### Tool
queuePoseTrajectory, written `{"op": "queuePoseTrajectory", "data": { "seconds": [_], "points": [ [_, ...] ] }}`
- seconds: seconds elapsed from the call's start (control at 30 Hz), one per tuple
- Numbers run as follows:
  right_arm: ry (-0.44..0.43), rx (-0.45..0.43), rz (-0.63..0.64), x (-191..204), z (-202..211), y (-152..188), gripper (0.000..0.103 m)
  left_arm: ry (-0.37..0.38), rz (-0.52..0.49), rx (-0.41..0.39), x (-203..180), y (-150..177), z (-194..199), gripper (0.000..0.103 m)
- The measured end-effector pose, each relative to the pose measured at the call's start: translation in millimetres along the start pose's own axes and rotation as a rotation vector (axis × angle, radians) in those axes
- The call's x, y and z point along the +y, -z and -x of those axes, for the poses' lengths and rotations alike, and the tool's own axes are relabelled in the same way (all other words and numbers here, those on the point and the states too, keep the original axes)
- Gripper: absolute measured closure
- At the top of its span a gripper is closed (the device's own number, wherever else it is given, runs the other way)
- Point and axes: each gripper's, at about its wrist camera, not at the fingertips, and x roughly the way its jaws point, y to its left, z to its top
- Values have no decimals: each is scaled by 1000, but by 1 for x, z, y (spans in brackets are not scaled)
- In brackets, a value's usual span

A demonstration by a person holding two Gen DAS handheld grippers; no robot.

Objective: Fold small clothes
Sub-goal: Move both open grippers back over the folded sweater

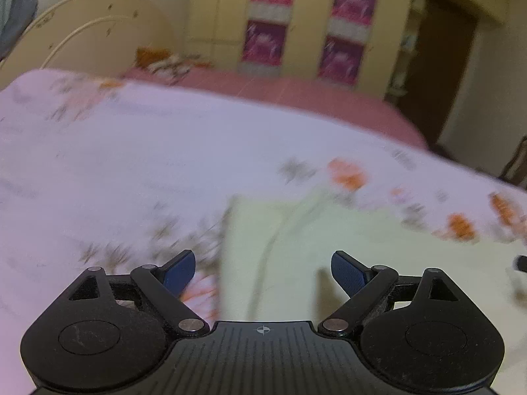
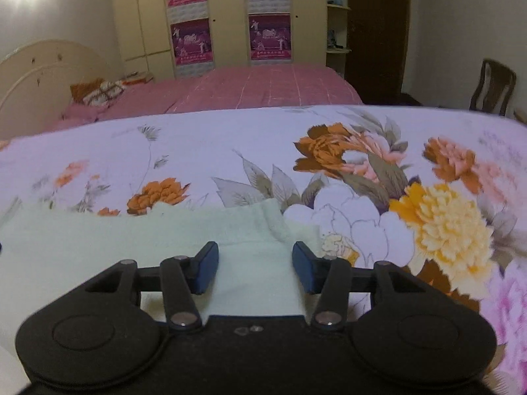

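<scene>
The pale green garment (image 2: 131, 240) lies spread on the floral bedsheet (image 2: 230, 144), just ahead of both tongs. The left tongs (image 1: 263, 271) and the right tongs (image 2: 255, 268) are spread, pinching nothing — the step looks like reaching for an edge. Next move, likely: lower onto the near hem, pinch, lift and fold across.

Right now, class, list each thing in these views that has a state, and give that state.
Left gripper: open, empty, over the garment.
Right gripper: open, empty, over the garment.
Pale green garment: lying flat on the floral sheet.
Wardrobe: doors shut.
</scene>
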Motion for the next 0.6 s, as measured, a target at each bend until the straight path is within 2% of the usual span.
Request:
{"op": "queuePoseTrajectory", "data": {
  "seconds": [0.1,0.17,0.23,0.3,0.37,0.43,0.5,0.6],
  "points": [
    [-74,-32,-31,12,11,-6,52,66,-54,-29,-21,-9,2,13],
    [-102,-29,-2,26,10,-8,51,96,-95,-13,-38,-10,-4,13],
    [-113,-21,41,40,9,-8,50,93,-126,22,-46,-6,-14,13],
    [-107,-15,68,46,8,-4,48,48,-136,46,-42,1,-24,13],
    [-70,8,90,43,4,4,46,11,-165,16,-36,6,-26,13],
    [-22,26,95,29,-4,13,46,25,-130,17,-27,6,-22,13],
    [-14,5,55,12,0,16,46,19,-131,24,-26,4,-18,13],
    [-6,1,21,10,14,13,48,18,-104,13,-24,4,-3,13]
  ]
}}
